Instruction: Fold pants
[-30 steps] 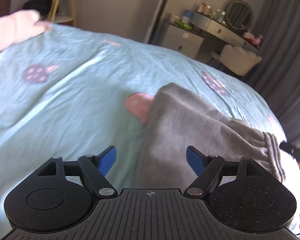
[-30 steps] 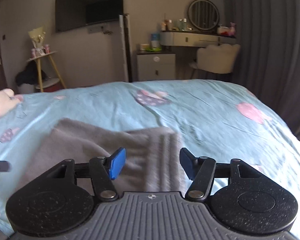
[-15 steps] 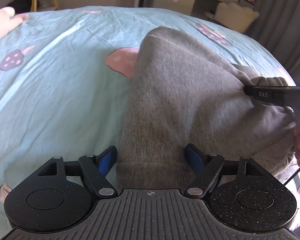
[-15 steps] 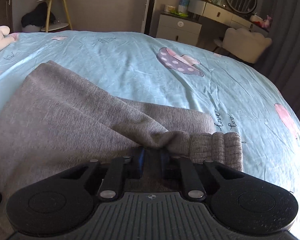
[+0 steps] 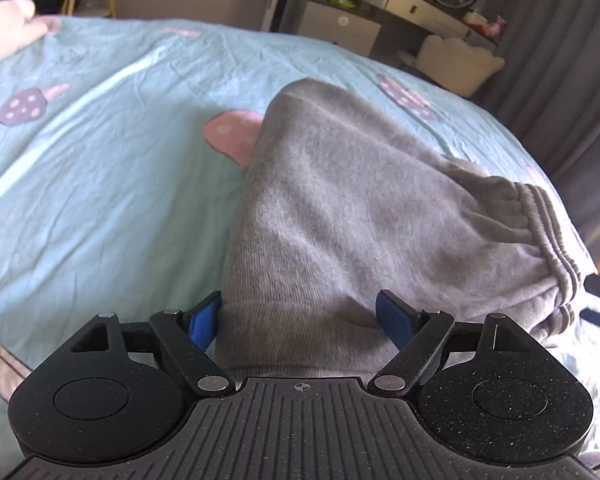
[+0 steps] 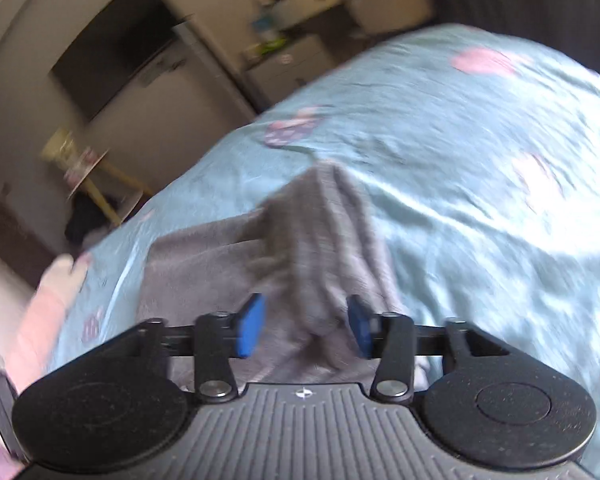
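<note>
Pants (image 5: 340,216) — grey, lying part-folded on blue bedsheet (image 5: 100,184); left gripper (image 5: 300,316) and right gripper (image 6: 304,328), 2 tools, both gaping over fabric, gripping nothing — regrasping appearing next, probably closing on hem.

- Left gripper (image 5: 300,320): black speckled body, ribbed grey centre plate, blue finger pads (image 5: 204,320), silver pivot screws.
- Right gripper (image 6: 304,330): same black build, blue pads, crosshair mark.
</note>
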`<move>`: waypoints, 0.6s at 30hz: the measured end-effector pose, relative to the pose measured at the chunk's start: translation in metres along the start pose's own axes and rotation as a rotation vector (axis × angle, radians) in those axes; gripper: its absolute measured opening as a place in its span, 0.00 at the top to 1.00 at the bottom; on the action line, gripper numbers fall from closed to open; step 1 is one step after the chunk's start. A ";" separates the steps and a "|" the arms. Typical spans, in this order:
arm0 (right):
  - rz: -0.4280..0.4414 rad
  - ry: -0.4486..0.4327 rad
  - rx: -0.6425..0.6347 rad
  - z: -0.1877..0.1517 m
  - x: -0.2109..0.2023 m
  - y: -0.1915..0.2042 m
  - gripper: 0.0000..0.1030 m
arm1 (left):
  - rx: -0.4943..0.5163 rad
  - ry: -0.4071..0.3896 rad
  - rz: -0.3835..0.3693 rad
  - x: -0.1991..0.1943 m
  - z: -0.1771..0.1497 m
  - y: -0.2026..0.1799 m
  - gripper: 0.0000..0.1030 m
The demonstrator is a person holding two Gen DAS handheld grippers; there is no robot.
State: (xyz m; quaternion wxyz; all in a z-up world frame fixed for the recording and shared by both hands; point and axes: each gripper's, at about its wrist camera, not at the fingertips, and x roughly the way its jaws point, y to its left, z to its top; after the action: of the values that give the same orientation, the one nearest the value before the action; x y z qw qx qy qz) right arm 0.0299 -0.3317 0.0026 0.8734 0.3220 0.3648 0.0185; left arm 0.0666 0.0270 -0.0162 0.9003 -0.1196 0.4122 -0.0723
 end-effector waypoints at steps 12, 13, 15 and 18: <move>0.180 0.062 0.400 -0.003 0.046 -0.036 0.26 | -0.019 -0.006 0.025 -0.014 -0.010 -0.003 0.15; 0.169 0.067 0.395 -0.002 0.051 -0.034 0.26 | -0.016 -0.006 0.029 -0.014 -0.010 -0.004 0.15; 0.106 0.091 0.361 0.001 0.059 -0.028 0.46 | -0.017 -0.004 0.032 -0.013 -0.011 -0.004 0.15; 0.052 0.082 0.175 0.006 0.050 -0.007 0.58 | -0.031 -0.005 0.023 -0.016 -0.010 -0.002 0.15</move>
State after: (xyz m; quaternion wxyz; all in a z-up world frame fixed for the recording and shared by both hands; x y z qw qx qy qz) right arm 0.0690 -0.3274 -0.0290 0.8256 0.4056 0.3917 0.0224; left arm 0.0487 0.0275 -0.0099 0.9001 -0.1289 0.4125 -0.0553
